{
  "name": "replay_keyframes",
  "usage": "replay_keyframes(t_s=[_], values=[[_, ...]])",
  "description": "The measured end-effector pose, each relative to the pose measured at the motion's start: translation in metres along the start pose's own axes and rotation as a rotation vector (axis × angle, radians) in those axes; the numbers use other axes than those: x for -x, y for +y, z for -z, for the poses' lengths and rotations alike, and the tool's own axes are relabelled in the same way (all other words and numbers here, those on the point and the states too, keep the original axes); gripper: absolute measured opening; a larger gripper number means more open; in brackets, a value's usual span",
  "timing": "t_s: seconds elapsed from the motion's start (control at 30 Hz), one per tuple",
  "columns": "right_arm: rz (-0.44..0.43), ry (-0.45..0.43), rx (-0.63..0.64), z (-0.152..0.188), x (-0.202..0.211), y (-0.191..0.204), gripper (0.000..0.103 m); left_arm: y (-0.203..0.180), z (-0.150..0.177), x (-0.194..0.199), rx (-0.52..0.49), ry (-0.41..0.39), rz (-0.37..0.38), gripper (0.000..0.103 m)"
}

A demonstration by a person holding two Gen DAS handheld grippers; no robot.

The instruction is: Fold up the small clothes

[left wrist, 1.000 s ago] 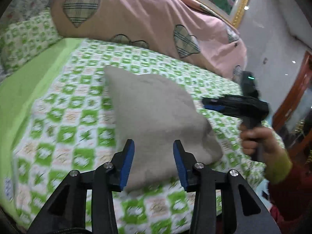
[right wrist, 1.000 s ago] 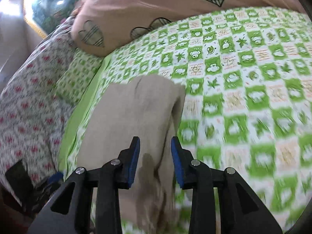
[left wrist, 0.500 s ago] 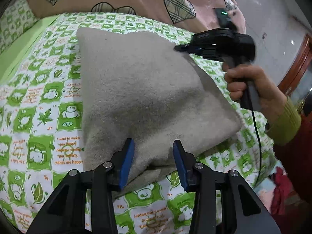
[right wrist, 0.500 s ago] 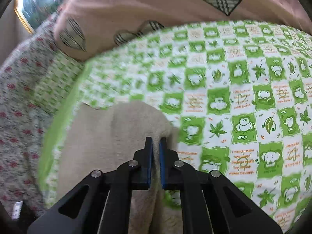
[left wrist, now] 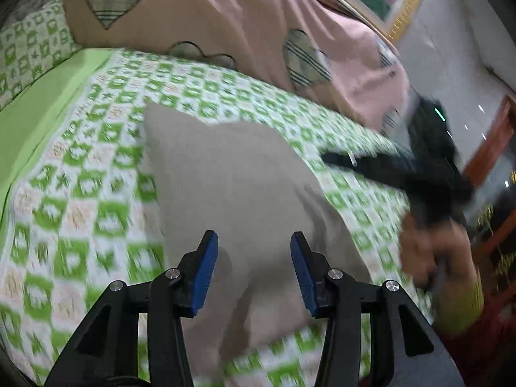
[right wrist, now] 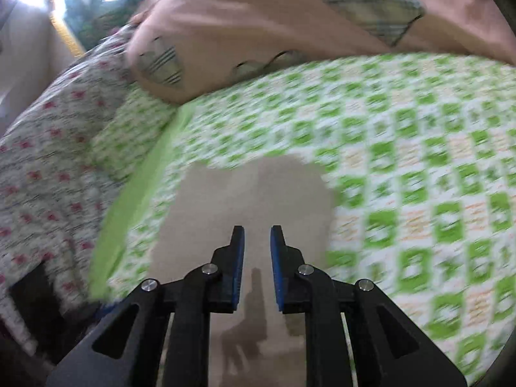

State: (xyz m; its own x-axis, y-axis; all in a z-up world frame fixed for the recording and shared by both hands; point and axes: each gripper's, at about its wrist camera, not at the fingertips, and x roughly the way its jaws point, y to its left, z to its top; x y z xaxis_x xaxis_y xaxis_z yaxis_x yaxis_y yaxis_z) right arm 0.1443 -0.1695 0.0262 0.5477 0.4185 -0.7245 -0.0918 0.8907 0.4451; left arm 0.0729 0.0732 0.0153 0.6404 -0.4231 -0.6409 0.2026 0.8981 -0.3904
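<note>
Over beige cloth (left wrist: 238,193): both grippers' fingers (right wrist: 238,258) opening, empty.

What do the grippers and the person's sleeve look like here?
Both the left gripper and the right gripper have black angular linkage arms with silver pivot screws and blue-faced fingers. Seen from the left wrist, the right gripper's black pistol-style body carries a small green light. The sleeve has a yellow-green cuff over dark red fabric.
</note>
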Motion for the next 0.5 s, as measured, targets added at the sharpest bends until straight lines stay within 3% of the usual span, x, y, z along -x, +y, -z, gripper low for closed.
replay_keyframes(t_s=[0.17, 0.27, 0.37, 0.43, 0.5], values=[[0.011, 0.089, -0.032, 0.016, -0.042, 0.001, 0.018, 0.023, -0.03, -0.03, 0.054, 0.023, 0.0, 0.043], [0.066, 0.12, -0.043, 0.022, -0.062, -0.01, 0.017, 0.037, -0.033, -0.061, 0.057, 0.123, -0.022, 0.03], [0.054, 0.134, -0.069, 0.022, -0.073, -0.025, 0.012, 0.04, -0.026, -0.067, 0.056, 0.125, -0.018, 0.03], [0.055, 0.129, -0.075, 0.021, -0.077, -0.033, 0.001, 0.037, -0.024, -0.067, 0.041, 0.125, -0.034, 0.03], [0.035, 0.123, -0.088, 0.022, -0.077, -0.038, 0.0, 0.032, -0.02, -0.069, 0.004, 0.117, -0.063, 0.03]])
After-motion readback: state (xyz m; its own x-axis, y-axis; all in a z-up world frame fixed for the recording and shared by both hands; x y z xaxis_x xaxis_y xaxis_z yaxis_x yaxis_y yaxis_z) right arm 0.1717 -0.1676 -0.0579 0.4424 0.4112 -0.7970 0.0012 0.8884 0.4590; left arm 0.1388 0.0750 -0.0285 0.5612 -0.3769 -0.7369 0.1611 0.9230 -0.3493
